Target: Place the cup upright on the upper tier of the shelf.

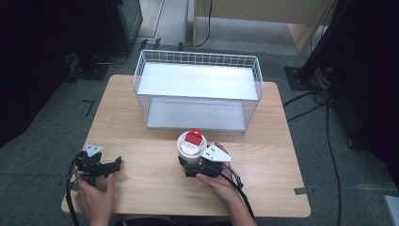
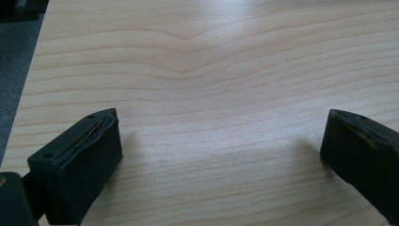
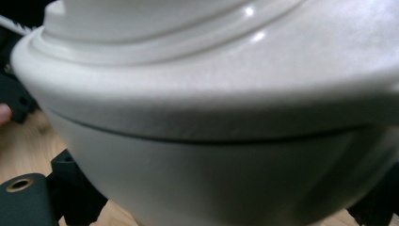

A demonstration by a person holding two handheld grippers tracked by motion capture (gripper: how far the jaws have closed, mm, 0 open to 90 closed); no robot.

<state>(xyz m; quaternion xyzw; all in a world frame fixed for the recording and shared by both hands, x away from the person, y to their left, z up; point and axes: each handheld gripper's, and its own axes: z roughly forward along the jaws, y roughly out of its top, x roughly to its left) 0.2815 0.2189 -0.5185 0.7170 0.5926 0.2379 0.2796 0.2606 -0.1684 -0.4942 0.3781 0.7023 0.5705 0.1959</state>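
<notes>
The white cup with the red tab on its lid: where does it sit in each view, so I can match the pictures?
High view: the white cup stands at centre, in front of the wire basket, with the right gripper at its base.
Left gripper view: it looks down on bare table between wide-open jaws, away from the cup.
Right gripper view: the cup's wall and lid rim loom close between the jaws.
Shared landmark: the light wood tabletop.

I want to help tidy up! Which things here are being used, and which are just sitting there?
Being used:
white cup with its red-tabbed lid
right gripper, jaws either side of the cup

Just there:
wire basket
left gripper, open on the table
</notes>
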